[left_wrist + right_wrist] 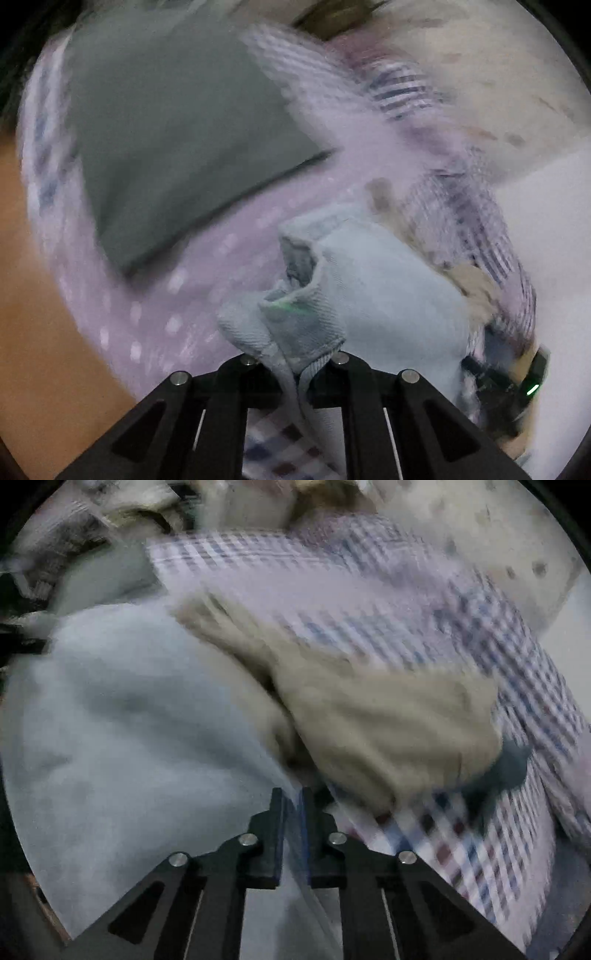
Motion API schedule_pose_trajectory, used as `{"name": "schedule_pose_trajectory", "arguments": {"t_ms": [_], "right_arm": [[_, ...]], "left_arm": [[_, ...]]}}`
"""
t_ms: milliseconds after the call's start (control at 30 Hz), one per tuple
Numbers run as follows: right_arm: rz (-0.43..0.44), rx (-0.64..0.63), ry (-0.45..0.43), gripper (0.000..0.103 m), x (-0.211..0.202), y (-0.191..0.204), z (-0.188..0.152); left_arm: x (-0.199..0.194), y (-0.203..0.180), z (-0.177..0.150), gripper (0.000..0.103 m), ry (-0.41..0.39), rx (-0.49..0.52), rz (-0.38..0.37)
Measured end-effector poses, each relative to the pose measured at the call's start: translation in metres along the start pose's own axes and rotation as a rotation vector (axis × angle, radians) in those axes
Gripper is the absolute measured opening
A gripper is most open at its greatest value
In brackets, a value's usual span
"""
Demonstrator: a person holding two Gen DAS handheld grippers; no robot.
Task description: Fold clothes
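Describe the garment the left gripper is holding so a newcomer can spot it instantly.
Start from the bed's lilac polka-dot sheet with the folded grey piece on it. Nearer the camera, the pale blue garment is bunched up, pinched in the left gripper. It alone is plain light blue with a ribbed hem; its neighbours are grey, beige or checked.

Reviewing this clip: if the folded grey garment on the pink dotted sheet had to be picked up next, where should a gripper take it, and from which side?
Probably at the near corner of the folded grey garment, approaching low over the pink dotted sheet; its edge lifts there.
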State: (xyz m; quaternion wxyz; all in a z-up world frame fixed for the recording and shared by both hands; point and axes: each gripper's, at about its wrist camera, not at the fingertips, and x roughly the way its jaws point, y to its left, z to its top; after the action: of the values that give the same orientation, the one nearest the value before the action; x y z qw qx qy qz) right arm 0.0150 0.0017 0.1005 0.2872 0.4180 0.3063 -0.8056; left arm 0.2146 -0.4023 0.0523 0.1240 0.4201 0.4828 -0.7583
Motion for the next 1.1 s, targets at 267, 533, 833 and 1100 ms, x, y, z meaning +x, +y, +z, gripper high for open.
{"name": "schedule_pose_trajectory", "arguments": {"t_ms": [267,533,833,1100], "right_arm": [[0.164,0.339,-0.040,0.055,-0.026,-0.025,0.012],[0.802,0.686,-0.286,0.065,-0.088,-0.050,-0.032],[0.724,1.121,-0.220,0.074,-0.076,-0.092,-0.218],[0.334,1.007,-0.194,0.074,-0.123,-0.088,-0.233]], "left_arm": [[-0.028,-0.050,-0.022,0.008,-0.199,0.193,0.119],[-0.066,-0.242,-0.192,0.008,-0.508,1.007,-0.091],[0.007,-0.249,-0.376,0.008,-0.241,1.637,-0.173],[0.032,-0.221,-0.414,0.008,-0.186,1.747,-0.149]]}}
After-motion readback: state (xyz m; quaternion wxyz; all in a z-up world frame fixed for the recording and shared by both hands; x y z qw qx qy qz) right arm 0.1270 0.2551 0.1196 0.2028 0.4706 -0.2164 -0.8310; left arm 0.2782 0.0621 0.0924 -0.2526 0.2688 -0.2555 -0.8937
